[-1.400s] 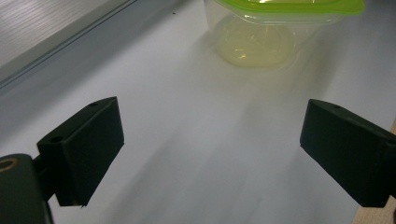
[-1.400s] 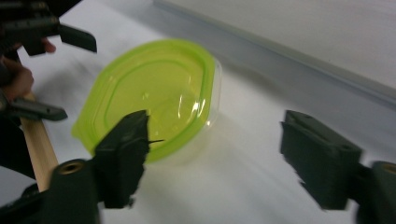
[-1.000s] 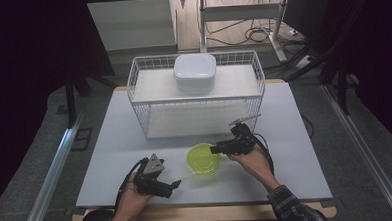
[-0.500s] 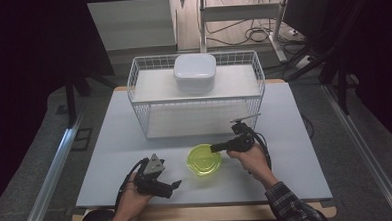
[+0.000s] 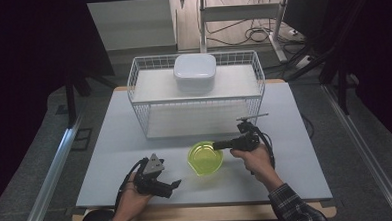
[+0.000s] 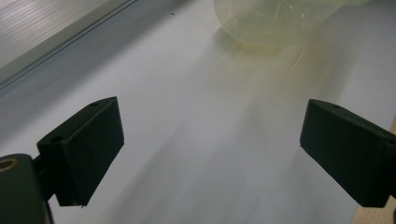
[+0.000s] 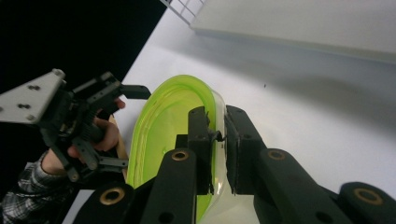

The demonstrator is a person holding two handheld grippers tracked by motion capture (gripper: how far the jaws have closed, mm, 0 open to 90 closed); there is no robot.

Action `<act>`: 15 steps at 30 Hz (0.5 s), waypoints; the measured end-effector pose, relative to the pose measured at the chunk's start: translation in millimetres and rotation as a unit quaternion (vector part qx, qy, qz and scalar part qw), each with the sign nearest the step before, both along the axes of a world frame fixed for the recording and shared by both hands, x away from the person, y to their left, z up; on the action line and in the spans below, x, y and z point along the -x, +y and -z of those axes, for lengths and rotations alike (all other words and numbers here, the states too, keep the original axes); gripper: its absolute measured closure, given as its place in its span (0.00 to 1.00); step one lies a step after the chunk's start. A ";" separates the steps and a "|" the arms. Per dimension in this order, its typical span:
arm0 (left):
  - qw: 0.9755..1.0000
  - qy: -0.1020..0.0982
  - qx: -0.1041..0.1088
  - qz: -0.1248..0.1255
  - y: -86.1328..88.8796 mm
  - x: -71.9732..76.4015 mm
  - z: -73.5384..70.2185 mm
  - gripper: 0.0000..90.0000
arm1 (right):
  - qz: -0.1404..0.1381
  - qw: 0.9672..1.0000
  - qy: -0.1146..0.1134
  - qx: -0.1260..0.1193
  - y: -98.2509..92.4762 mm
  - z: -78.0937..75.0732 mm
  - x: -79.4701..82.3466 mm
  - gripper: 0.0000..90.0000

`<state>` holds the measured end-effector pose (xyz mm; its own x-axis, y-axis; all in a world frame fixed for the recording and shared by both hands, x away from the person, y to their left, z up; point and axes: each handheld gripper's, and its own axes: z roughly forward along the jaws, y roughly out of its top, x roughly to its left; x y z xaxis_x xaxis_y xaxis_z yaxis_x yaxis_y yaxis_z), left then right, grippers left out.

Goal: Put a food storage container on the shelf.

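Two claws work your white surface [image 5: 135, 143]: beyond stands the wire basket [image 5: 143, 83]; near its front, your right claw [image 5: 216, 145], jaws just closing, pinches the green bowl [image 5: 204, 160] rim for lifting; your left claw [image 5: 176, 183] waits open.

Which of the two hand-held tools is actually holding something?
The right tool: its jaws, which have just been closing, pinch the rim of the green bowl. The left tool rests apart, jaws wide open with nothing between them.
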<state>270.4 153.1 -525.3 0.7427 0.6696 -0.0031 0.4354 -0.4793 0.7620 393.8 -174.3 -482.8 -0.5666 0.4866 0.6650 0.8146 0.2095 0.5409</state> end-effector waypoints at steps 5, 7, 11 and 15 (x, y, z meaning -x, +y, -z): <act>1.000 -0.001 0.001 0.000 0.9 -0.1 -0.7 0.07 | 0.006 1.000 -0.007 -0.013 -3.8 -11.0 3.7 0.91; 1.000 -0.001 0.003 -0.002 1.2 -0.1 -0.9 0.07 | 0.008 1.000 -0.012 -0.019 -4.6 -16.9 5.6 0.91; 1.000 -0.001 0.007 -0.003 1.4 -0.1 -1.0 0.07 | 0.009 0.999 -0.020 -0.027 -4.8 -27.4 9.1 0.91; 1.000 -0.001 0.005 -0.002 1.5 -0.2 -0.9 0.07 | 0.010 0.999 -0.027 -0.034 -5.6 -38.5 11.6 0.91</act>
